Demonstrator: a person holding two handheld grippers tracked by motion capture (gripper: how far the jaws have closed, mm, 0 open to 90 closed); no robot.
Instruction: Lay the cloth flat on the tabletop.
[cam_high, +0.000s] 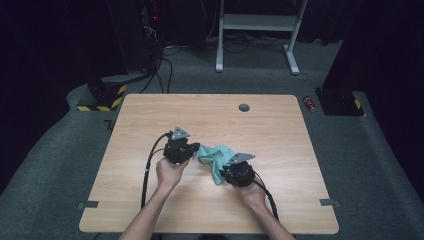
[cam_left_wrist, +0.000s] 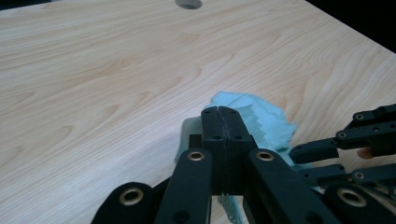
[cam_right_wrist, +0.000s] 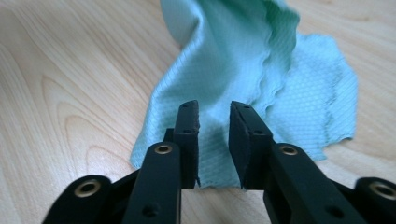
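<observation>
A teal cloth (cam_high: 216, 156) lies crumpled on the wooden table (cam_high: 210, 117), between my two grippers. My left gripper (cam_high: 193, 152) holds its left end; in the left gripper view the jaws (cam_left_wrist: 219, 113) are pressed together with cloth (cam_left_wrist: 264, 119) showing past and under them. That end of the cloth (cam_right_wrist: 233, 51) rises off the table in the right gripper view. My right gripper (cam_high: 226, 169) is at the cloth's near right edge. Its jaws (cam_right_wrist: 215, 114) stand apart with the cloth's edge lying in the gap. The right gripper (cam_left_wrist: 327, 158) is also in the left gripper view.
A round grey cable hole (cam_high: 244, 107) sits near the table's far edge. Bare wood lies to both sides of the cloth. On the floor are a red can (cam_high: 310, 103), a white desk frame (cam_high: 255, 30) and yellow-black striped bases (cam_high: 102, 97).
</observation>
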